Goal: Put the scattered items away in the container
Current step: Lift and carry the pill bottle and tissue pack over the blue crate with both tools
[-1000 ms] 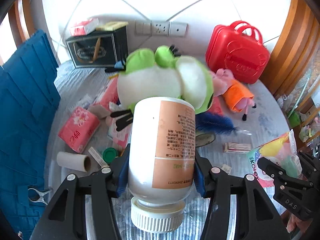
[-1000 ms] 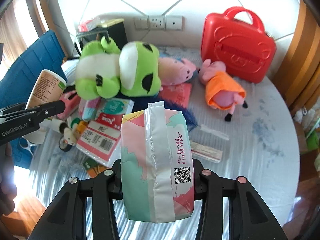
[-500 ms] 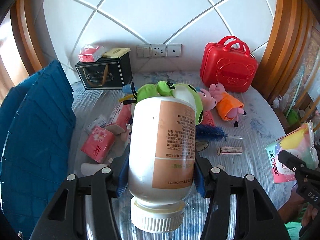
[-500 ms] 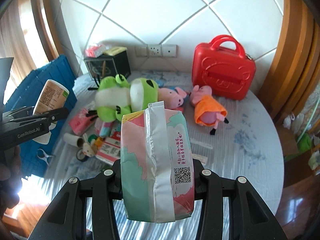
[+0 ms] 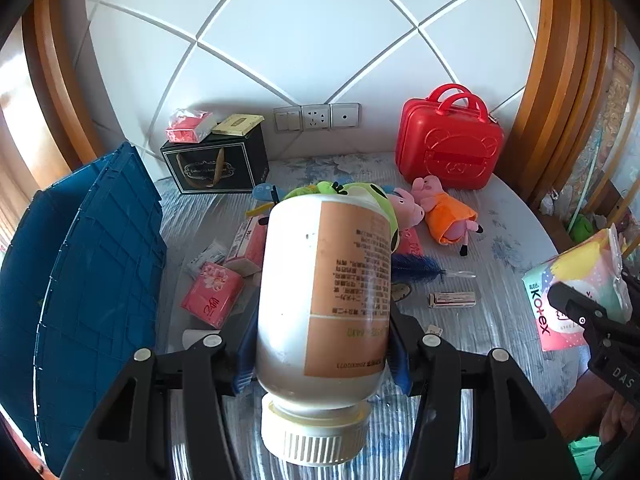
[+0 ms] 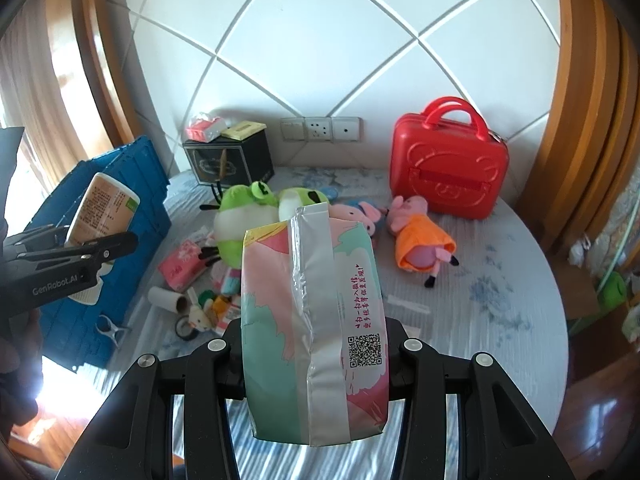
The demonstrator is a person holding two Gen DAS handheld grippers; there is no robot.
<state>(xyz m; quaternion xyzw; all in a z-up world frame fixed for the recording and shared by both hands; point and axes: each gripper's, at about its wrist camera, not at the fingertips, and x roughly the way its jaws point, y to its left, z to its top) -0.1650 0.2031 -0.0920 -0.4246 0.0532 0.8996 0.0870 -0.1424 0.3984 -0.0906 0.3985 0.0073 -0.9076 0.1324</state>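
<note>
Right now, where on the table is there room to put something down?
The right side of the table is mostly bare, from the red case and the orange-dressed pig toy out to the edge. The left is crowded: green frog toy, pink tissue pack, cardboard tube and small bits sit close beside the blue crate.

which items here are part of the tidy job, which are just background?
Job: bottle in left gripper, pad pack in right gripper, blue crate, frog plush, tissue pack.
Background: red case, black box, wall sockets.
</note>
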